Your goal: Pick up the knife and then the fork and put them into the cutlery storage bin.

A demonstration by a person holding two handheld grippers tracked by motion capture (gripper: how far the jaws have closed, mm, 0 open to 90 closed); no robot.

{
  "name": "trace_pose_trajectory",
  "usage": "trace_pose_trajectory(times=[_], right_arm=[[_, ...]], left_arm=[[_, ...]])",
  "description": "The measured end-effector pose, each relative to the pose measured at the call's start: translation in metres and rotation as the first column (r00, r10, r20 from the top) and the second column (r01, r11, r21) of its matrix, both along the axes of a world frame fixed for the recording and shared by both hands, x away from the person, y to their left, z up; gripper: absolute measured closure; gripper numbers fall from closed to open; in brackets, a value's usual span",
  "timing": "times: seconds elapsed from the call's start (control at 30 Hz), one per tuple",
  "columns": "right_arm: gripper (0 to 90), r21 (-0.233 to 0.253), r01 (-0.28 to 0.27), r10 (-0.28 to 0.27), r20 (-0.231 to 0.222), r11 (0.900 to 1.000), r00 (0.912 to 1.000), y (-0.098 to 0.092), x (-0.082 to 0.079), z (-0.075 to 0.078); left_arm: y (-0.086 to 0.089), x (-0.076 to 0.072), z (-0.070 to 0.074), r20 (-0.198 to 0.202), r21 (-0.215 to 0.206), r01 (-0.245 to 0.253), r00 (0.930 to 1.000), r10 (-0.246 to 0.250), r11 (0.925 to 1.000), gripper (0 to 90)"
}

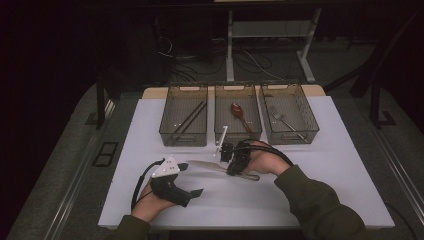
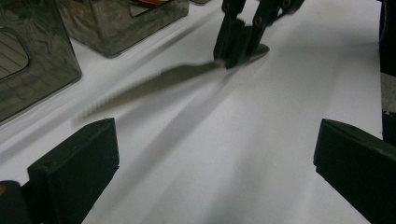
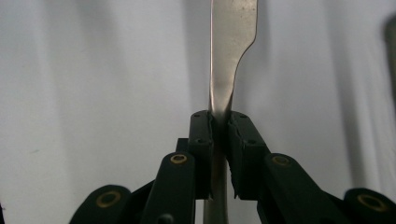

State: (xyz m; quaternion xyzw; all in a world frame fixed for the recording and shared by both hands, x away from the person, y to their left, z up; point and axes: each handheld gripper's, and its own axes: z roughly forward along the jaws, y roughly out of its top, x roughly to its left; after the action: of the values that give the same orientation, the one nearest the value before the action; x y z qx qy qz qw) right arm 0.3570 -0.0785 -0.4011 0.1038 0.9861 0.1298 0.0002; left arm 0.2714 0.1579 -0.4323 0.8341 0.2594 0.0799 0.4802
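On the white counter point(image 1: 325, 170), the right claw point(image 1: 231, 165) is clenched on a table knife point(image 1: 210, 167), its two black jaws pinching the metal from either side where the blade narrows toward the handle. In the right gripper view the knife point(image 3: 231, 46) runs straight up out of the closed right claw point(image 3: 220, 135), with the pale counter point(image 3: 93, 93) behind it. In the high view the knife lies low over the counter, near its middle, the blade reaching toward the person's left and the handle end poking out on the other side of the jaws; whether it touches the surface cannot be told. The left claw point(image 1: 192, 192) sits nearer the person, well apart from the knife, with its jaws released and wide. In the left gripper view those jaws stand far apart at the bottom corners with bare counter point(image 2: 261, 140) between them, and beyond them the serrated knife point(image 2: 154, 84) is gripped by the right claw point(image 2: 238, 44). Three smoky clear bins stand in a row at the far side: the left bin point(image 1: 165, 120) holds dark chopsticks point(image 1: 190, 119), the middle bin point(image 1: 218, 120) a reddish-brown spoon point(image 1: 239, 114), and the right bin point(image 1: 309, 115) a metal fork point(image 1: 285, 121).
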Motion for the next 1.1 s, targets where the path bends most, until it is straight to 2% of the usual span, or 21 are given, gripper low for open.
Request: trace_pose_trajectory(times=[0.1, 0.23, 0.37, 0.47, 0.6, 0.7, 0.83, 0.87, 0.93, 1.0, 1.07, 1.1], right_arm=[[79.2, 0.047, 0.049, -0.050, 0.013, 0.998, 0.9987, -0.015, 0.002, 0.004], [79.3, 0.116, 0.110, -0.113, 0.019, 0.987, 0.9934, -0.034, 0.004, 0.009], [79.3, 0.181, 0.144, -0.151, 0.026, 0.973, 0.9882, -0.052, 0.005, 0.012], [79.3, 0.235, 0.177, -0.187, 0.023, 0.956, 0.9821, -0.065, 0.004, 0.014], [79.3, 0.308, 0.204, -0.223, 0.027, 0.929, 0.9745, -0.080, 0.002, 0.017], [79.3, 0.364, 0.233, -0.256, 0.014, 0.902, 0.9667, -0.091, 0.002, 0.020], [79.3, 0.407, 0.287, -0.315, 0.001, 0.867, 0.9492, -0.105, 0.002, 0.022], [79.3, 0.413, 0.292, -0.321, -0.001, 0.862, 0.9472, -0.107, 0.002, 0.022], [79.3, 0.441, 0.314, -0.346, -0.008, 0.841, 0.9382, -0.113, 0.002, 0.023], [79.3, 0.463, 0.326, -0.357, -0.020, 0.824, 0.9338, -0.120, 0.004, 0.024], [79.3, 0.496, 0.338, -0.369, -0.038, 0.800, 0.9286, -0.127, 0.005, 0.026], [79.3, 0.506, 0.337, -0.371, -0.036, 0.794, 0.9279, -0.129, 0.006, 0.027]], left_arm=[[0.000, 0.000, 0.000, 0.001, 0.001, -0.001, 1.0000, 0.001, 1.0000, 0.0], [0.000, 0.000, 0.000, -0.001, 0.002, -0.001, 1.0000, 0.001, 1.0000, 0.0], [0.000, 0.000, 0.000, 0.000, 0.004, 0.002, 1.0000, -0.002, 1.0000, 0.0], [0.000, 0.000, -0.001, 0.000, 0.007, 0.002, 1.0000, -0.002, 1.0000, 0.0], [0.000, 0.001, -0.001, 0.000, 0.007, 0.001, 1.0000, -0.001, 1.0000, 0.0], [-0.001, 0.001, -0.001, 0.001, 0.004, 0.000, 1.0000, 0.000, 1.0000, 0.0], [0.000, 0.000, -0.001, 0.001, 0.004, -0.004, 1.0000, 0.004, 1.0000, 0.0], [0.000, 0.001, -0.001, 0.000, 0.002, -0.006, 1.0000, 0.006, 1.0000, 0.0], [0.000, 0.001, -0.001, 0.002, -0.001, -0.008, 1.0000, 0.008, 1.0000, 0.0], [0.000, 0.001, -0.001, 0.002, 0.000, -0.008, 1.0000, 0.008, 1.0000, 0.0], [0.000, 0.001, -0.001, 0.003, -0.001, -0.007, 1.0000, 0.007, 1.0000, 0.0], [0.001, 0.001, -0.001, 0.004, -0.001, -0.007, 1.0000, 0.007, 1.0000, 0.0]])
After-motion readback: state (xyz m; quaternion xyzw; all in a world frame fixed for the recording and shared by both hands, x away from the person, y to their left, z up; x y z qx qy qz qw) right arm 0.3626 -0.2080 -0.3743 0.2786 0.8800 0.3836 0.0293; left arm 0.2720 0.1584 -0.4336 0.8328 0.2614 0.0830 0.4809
